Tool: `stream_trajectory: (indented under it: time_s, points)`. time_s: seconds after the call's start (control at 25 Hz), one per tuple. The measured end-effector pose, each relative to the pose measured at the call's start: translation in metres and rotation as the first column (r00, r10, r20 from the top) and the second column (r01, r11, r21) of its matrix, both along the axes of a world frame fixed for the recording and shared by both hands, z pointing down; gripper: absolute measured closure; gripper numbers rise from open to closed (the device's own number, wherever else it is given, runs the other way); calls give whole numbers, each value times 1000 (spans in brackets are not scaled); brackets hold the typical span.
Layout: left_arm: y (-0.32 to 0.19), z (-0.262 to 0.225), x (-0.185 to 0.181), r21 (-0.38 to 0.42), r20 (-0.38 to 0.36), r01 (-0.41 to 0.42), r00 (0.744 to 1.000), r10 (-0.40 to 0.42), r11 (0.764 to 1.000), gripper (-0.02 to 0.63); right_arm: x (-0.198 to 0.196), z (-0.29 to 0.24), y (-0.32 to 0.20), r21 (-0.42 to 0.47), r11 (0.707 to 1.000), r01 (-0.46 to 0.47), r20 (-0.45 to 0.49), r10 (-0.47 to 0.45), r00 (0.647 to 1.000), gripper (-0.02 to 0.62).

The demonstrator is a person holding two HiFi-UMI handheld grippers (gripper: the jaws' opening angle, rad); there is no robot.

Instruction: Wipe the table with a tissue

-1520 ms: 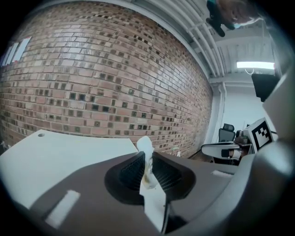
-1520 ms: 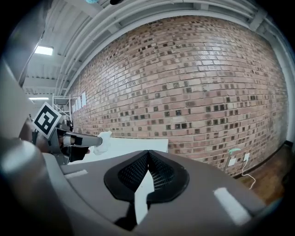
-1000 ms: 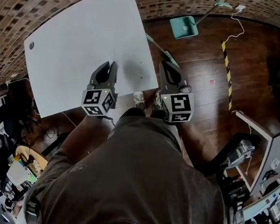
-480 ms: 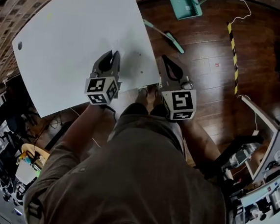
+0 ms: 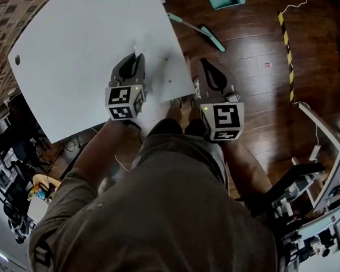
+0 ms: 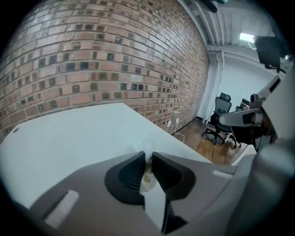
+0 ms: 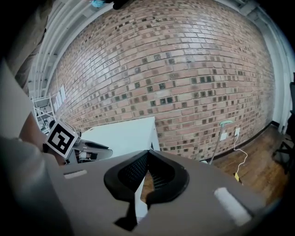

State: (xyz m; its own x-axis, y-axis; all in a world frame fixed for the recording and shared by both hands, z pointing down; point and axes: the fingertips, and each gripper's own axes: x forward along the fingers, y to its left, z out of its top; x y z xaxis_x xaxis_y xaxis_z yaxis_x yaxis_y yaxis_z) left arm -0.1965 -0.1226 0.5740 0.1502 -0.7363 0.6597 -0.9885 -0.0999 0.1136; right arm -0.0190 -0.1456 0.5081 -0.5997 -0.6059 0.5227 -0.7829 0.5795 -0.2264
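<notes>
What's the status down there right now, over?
Left gripper shut on tissue, over white table. Right gripper shut, empty, off the table's edge. No obstacle seen.

The white table [image 5: 76,51] carries a few dark specks [image 5: 167,58] near one edge.

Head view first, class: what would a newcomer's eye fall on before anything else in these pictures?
The big white table fills the upper left of the head view, with the left gripper over it near its right edge, jaws shut on a small white tissue. The right gripper hangs off the table's edge, over the dark wooden floor, jaws together and empty. A brick wall backs both gripper views.
</notes>
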Motion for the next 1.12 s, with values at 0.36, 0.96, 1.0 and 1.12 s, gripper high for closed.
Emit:
stream_trajectory:
  time_s: [0.36, 0.96, 1.0, 1.12]
  points:
    - [-9, 1, 16, -9, 26, -62, 998, 62, 998, 557, 16, 2, -2, 2, 999, -44, 6, 44, 999, 580]
    - [-11, 7, 40, -30, 33, -138, 990, 139, 990, 557, 34, 3, -2, 2, 995, -98, 19, 98, 995, 580]
    - [-9, 8, 41, -40, 30, -138, 990, 140, 990, 557, 35, 2, -2, 4, 995, -99, 21, 99, 995, 580]
    - [-10, 7, 43, -30, 36, -146, 988, 147, 989, 557, 36, 1, -3, 4, 995, -104, 22, 104, 994, 580]
